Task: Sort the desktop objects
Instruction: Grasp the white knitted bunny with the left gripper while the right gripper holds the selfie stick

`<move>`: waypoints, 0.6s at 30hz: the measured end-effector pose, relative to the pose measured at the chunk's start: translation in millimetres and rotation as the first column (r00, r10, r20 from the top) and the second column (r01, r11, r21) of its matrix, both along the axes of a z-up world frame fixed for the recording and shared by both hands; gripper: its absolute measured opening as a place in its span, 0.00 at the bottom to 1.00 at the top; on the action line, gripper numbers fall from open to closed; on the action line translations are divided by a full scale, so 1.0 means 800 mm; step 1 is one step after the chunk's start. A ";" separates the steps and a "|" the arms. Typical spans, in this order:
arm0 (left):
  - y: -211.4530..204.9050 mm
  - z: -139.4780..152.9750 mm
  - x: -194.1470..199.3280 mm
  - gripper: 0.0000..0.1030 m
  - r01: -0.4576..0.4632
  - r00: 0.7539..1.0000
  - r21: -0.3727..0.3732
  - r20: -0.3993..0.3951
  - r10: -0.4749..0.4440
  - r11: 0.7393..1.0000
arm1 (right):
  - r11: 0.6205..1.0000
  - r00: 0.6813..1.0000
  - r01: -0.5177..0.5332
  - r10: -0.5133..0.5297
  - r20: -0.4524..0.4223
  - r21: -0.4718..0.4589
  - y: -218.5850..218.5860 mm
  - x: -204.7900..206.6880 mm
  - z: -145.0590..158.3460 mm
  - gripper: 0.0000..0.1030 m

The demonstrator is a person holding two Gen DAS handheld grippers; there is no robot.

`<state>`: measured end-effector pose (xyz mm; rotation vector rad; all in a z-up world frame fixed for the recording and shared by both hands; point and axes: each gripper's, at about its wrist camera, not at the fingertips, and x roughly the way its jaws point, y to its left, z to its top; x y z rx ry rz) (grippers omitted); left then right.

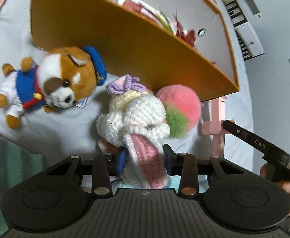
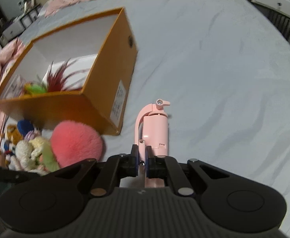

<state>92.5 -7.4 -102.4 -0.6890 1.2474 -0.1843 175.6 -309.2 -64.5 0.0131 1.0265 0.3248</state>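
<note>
Clamping the crocheted bunny's ear in the left gripper, pinching the pink folding device in the nearly closed right gripper, beside the orange box on the bedsheet.

Two gripper-mounted fisheyes, angled steeply down, close over the bed, both sharing the orange box and pink pompom.

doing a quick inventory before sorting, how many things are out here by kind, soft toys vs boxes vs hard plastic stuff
Soft toys: 3 (plush dog, knitted bunny, pink and green pompom)
Boxes: 1 (orange box, feathery items inside, not counted)
Hard plastic: 1 (pink gadget)
Total: 5
</note>
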 end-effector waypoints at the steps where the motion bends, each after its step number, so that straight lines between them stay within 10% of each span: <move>1: 0.003 0.005 -0.003 0.42 0.001 1.000 -0.006 0.011 -0.001 1.000 | 1.000 1.000 0.019 -0.019 0.013 0.010 -0.005 -0.003 0.005 0.06; 18: 0.052 0.149 -0.008 0.42 0.067 0.919 0.001 0.389 -0.062 0.998 | 1.000 0.958 -0.010 0.004 0.288 0.017 0.036 -0.033 0.161 0.06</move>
